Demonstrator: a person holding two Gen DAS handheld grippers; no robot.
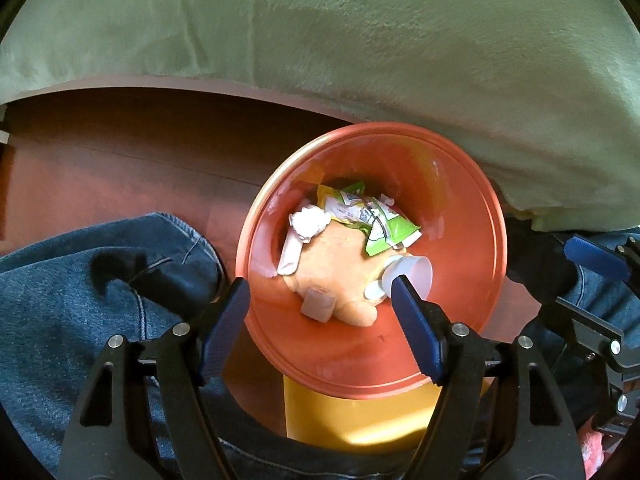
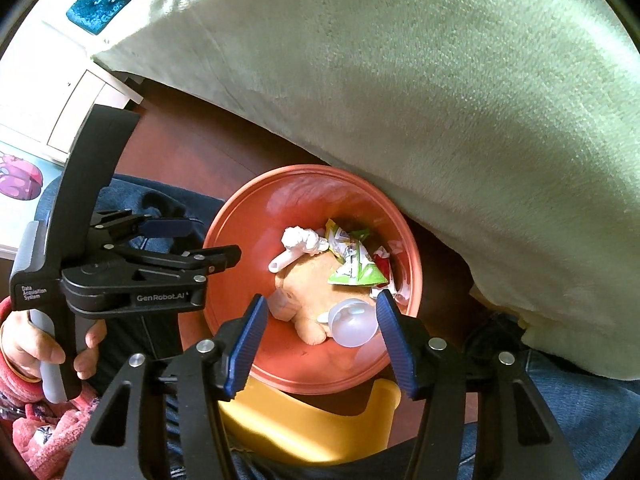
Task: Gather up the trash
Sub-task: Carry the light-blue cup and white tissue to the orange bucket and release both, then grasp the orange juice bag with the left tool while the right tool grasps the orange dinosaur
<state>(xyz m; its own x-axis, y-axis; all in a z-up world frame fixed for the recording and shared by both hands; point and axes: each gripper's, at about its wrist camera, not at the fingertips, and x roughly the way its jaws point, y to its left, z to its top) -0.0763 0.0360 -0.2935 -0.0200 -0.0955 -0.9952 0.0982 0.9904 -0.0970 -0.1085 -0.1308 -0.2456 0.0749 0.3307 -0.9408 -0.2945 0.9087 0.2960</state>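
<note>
"GenRobot.AI" lettering on left gripper (image 2: 208, 246), jaws apart, empty; right gripper (image 2: 320, 344) likewise, over bin (image 2: 240, 364)

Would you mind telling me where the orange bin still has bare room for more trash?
The orange bin's near inner wall is bare. Its middle is crowded: plush toy, clear cup, green wrapper and crumpled tissue.

The bin (image 2: 248, 216) is orange-red with a yellow body (image 2: 304, 420). Inside lie a green-and-white printed wrapper (image 2: 354, 264), white crumpled paper (image 2: 298, 238), a tan plush toy (image 2: 308, 280) and a translucent cup (image 2: 354, 324). The blanket (image 2: 440, 80) is pale green, the jeans (image 1: 60, 240) blue denim.
</note>
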